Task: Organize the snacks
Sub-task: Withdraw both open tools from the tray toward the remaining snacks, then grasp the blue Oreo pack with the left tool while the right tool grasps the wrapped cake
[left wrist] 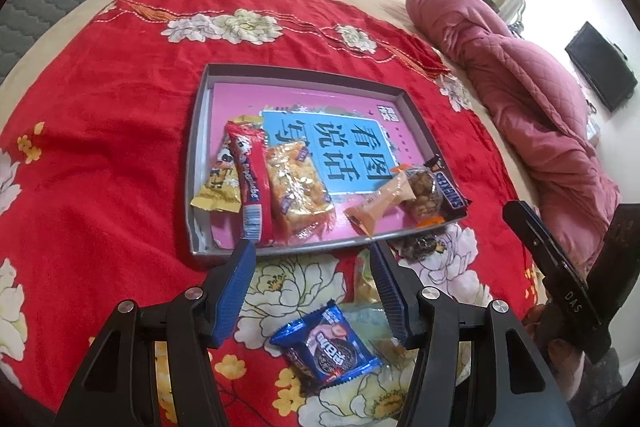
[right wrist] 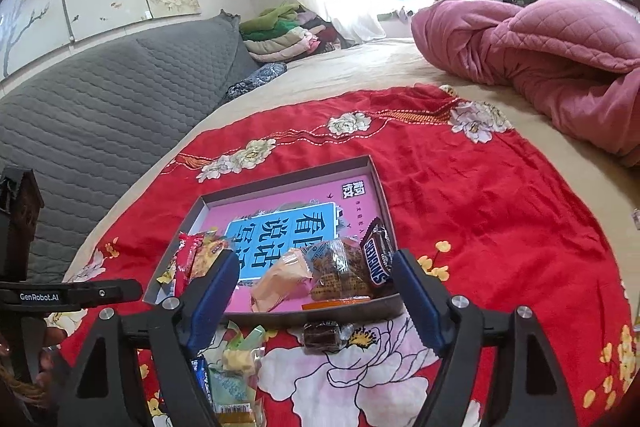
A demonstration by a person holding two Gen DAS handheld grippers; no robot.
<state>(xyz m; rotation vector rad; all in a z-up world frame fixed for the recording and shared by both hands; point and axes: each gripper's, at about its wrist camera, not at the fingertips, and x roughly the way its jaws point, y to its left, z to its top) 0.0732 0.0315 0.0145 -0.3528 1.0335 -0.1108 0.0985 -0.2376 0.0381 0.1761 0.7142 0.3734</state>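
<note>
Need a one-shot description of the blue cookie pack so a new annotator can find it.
Start at the red floral cloth on the bed, then the grey tray of snacks at its middle. The blue cookie pack lies outside the tray on the cloth, on the near side, between the open fingers of the left claw. It is the only blue wrapper, showing a dark sandwich cookie.

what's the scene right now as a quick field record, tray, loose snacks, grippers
tray: on red cloth, lined with a pink book
in tray: Snickers bar, red stick pack, several other snacks
loose on cloth: blue cookie pack, dark wrapped candy
left gripper: open, empty
right gripper: open, empty
</note>
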